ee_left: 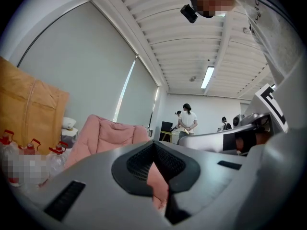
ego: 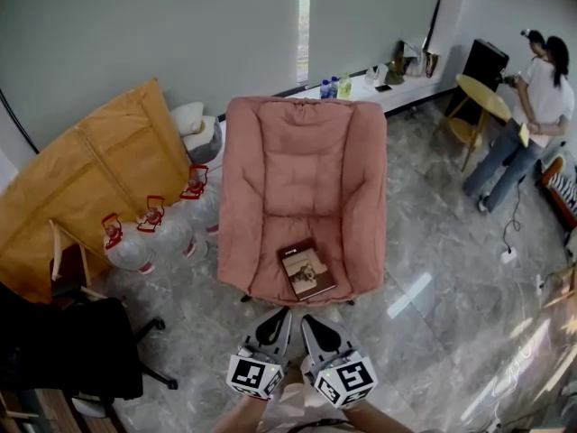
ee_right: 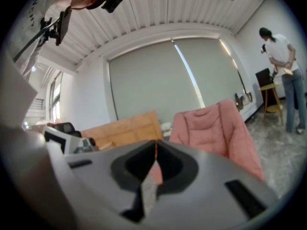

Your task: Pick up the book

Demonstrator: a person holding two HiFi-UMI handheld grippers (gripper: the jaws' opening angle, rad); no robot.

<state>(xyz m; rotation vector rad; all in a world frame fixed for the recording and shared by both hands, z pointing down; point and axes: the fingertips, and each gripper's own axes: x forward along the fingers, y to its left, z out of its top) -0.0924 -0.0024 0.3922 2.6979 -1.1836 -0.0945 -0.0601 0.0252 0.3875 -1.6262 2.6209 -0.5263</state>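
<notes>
A brown book point(ego: 306, 271) with a picture on its cover lies flat at the front of the seat of a pink padded chair point(ego: 302, 170). My two grippers sit side by side just short of the seat's front edge, both pointing at the chair. The left gripper point(ego: 278, 318) is below and left of the book, and the right gripper point(ego: 314, 321) is directly below it. Both have their jaws shut with nothing between them. In the left gripper view, the left gripper point(ee_left: 154, 146) faces the pink chair point(ee_left: 108, 133). The right gripper point(ee_right: 155, 145) sees the chair point(ee_right: 216, 128) to its right. Neither gripper view shows the book.
Several water jugs with red caps point(ego: 149, 228) stand left of the chair, before a large orange-brown panel point(ego: 99, 179). A black office chair point(ego: 72, 341) is at the near left. A person point(ego: 532, 115) stands at the far right by a round yellow table point(ego: 482, 97). The floor is grey marble.
</notes>
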